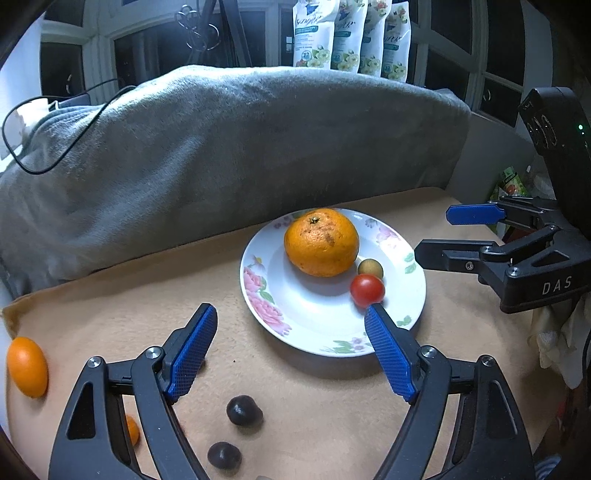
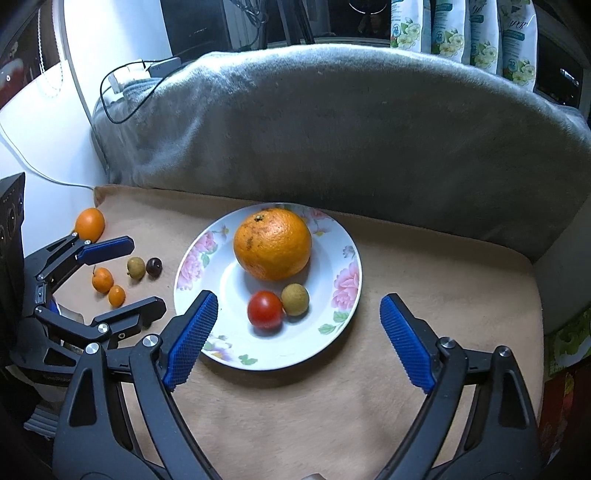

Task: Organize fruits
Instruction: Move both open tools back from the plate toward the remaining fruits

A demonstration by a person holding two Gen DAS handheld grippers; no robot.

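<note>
A white floral plate (image 1: 314,317) (image 2: 229,343) on a tan cloth holds a large orange (image 1: 321,242) (image 2: 272,243), a red tomato (image 1: 367,290) (image 2: 265,309) and a tan longan (image 1: 370,267) (image 2: 295,299). Left of the plate lie loose fruits: an orange (image 1: 27,366) (image 2: 89,223), two small kumquats (image 2: 102,280) (image 2: 116,295), a longan (image 2: 136,267) and dark fruits (image 1: 243,410) (image 1: 224,455) (image 2: 154,267). My left gripper (image 1: 291,314) (image 2: 144,273) is open and empty over the plate's left rim. My right gripper (image 2: 299,299) (image 1: 432,230) is open and empty, just before the plate.
A grey blanket-covered cushion (image 1: 236,147) (image 2: 332,129) rises behind the cloth. White printed pouches (image 1: 351,33) (image 2: 465,29) stand behind it. A black cable (image 1: 55,147) (image 2: 118,96) lies on the cushion's left end.
</note>
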